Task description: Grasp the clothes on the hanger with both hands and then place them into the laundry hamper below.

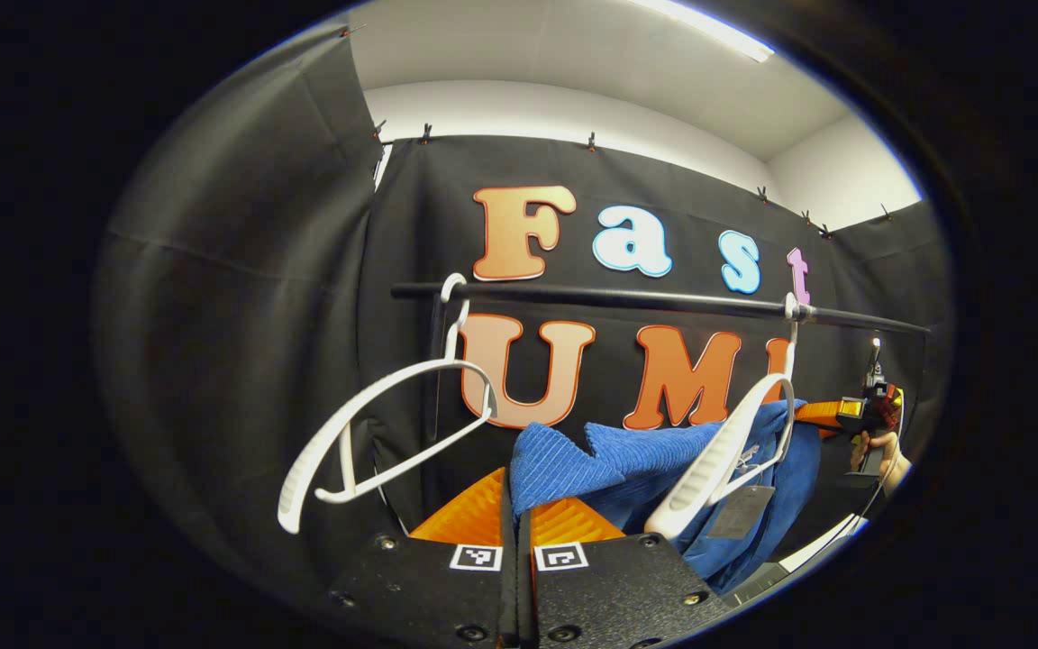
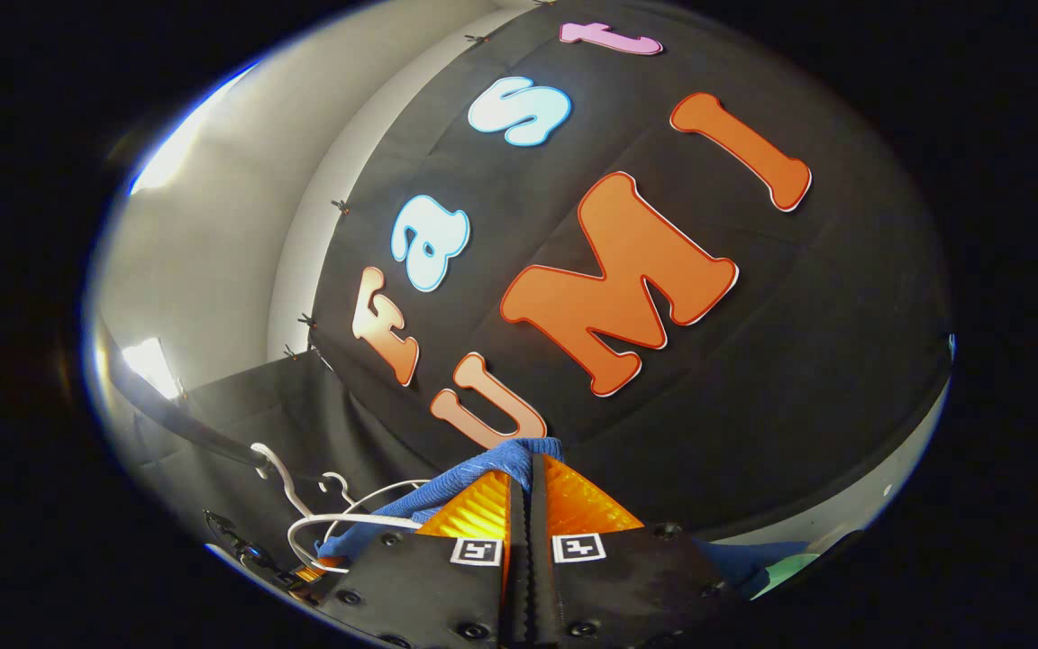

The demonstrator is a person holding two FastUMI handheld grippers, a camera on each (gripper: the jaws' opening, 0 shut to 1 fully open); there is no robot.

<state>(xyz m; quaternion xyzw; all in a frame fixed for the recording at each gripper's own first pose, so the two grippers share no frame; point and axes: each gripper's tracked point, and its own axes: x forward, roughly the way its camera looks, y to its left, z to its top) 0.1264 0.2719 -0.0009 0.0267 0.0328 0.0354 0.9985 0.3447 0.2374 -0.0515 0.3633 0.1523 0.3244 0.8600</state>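
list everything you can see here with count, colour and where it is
rail: 1, black, running across in front of the booth wall
hangers: 2, white, hooked on the rail; the left one bare, the other under the garment
garment: 1, blue, draped on the right-hand hanger, pinched at both ends
tag: 1, grey, hanging from the garment
left gripper: 1, orange fingers, shut on the garment
right gripper: 1, orange fingers, shut on the garment
hand: 1, holding the right gripper

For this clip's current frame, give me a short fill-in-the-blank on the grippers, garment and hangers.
1. The garment is ____ in colour.
2. The left gripper is shut on the ____.
3. The bare hanger hangs from the ____.
4. Both hangers are ____ in colour.

Missing words: blue; garment; rod; white
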